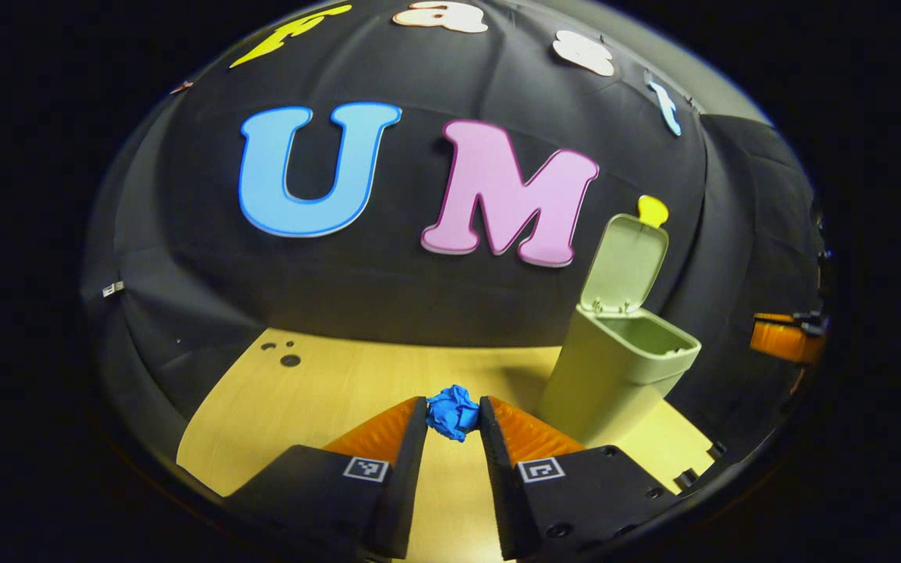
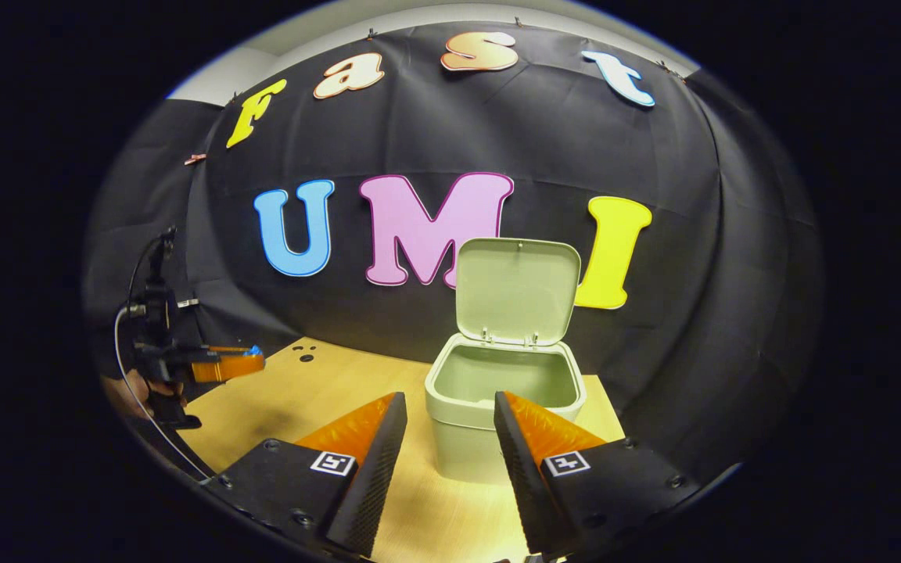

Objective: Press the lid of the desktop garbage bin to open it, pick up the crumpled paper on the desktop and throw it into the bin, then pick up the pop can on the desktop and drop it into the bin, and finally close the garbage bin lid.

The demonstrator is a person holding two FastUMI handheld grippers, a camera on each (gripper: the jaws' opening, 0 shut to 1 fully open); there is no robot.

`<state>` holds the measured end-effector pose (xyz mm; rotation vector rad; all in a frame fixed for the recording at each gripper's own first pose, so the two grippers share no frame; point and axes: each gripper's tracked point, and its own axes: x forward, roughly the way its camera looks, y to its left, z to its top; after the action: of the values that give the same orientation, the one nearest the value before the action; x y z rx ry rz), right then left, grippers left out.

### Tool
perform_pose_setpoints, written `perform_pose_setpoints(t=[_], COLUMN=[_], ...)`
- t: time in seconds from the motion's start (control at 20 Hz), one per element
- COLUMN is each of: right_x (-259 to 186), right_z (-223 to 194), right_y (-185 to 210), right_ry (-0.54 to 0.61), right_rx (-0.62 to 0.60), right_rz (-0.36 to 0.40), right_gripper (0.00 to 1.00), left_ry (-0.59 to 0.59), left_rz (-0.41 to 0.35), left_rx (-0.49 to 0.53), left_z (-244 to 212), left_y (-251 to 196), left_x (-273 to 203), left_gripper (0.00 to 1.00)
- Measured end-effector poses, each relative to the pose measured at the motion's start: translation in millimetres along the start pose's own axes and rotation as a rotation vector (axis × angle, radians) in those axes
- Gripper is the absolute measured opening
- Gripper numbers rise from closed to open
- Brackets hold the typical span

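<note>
A blue ball of crumpled paper [image 1: 451,408] is pinched between my left gripper's [image 1: 454,419] fingertips, held above the wooden desktop [image 1: 317,399]. The pale green bin [image 1: 621,374] stands to its right with its lid [image 1: 627,266] swung up and the inside bare. In the right gripper view the same bin [image 2: 472,446] sits just beyond my right gripper [image 2: 450,400], which is open and holds nothing; the lid [image 2: 517,289] stands upright behind the opening. The left gripper [image 2: 225,364] appears at the far left there, a bit of blue at its tip.
The black cloth wall closes in the desktop at the back and on both sides. Small dark holes [image 1: 289,360] mark the table's far left corner. A hand [image 2: 131,392] holds the left gripper's handle, with a cable hanging below it.
</note>
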<state>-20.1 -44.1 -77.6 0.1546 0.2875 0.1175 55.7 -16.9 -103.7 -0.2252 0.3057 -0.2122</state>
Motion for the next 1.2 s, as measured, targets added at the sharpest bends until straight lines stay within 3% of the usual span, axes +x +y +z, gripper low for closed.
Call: perform_pose_setpoints(t=[0.3, 0.5, 0.8, 1.2], right_x=[-20, -31, -49, -64], right_z=[-24, -31, -41, -58], right_y=[10, 11, 11, 19], right_ry=[0.046, 0.057, 0.073, 0.097], right_rx=[0.030, 0.033, 0.038, 0.084], right_rz=[0.004, -0.008, -0.040, -0.055], right_gripper=[0.72, 0.72, 0.72, 0.72], left_ry=[-0.100, -0.125, -0.121, -0.072], left_rz=[-0.146, -0.232, -0.351, -0.445], left_rx=[-0.024, 0.016, 0.094, 0.165], left_z=[54, 73, 74, 57], left_y=[-53, -93, -153, -209], left_x=[26, 46, 78, 120], left_gripper=[0.46, 0.48, 0.45, 0.45])
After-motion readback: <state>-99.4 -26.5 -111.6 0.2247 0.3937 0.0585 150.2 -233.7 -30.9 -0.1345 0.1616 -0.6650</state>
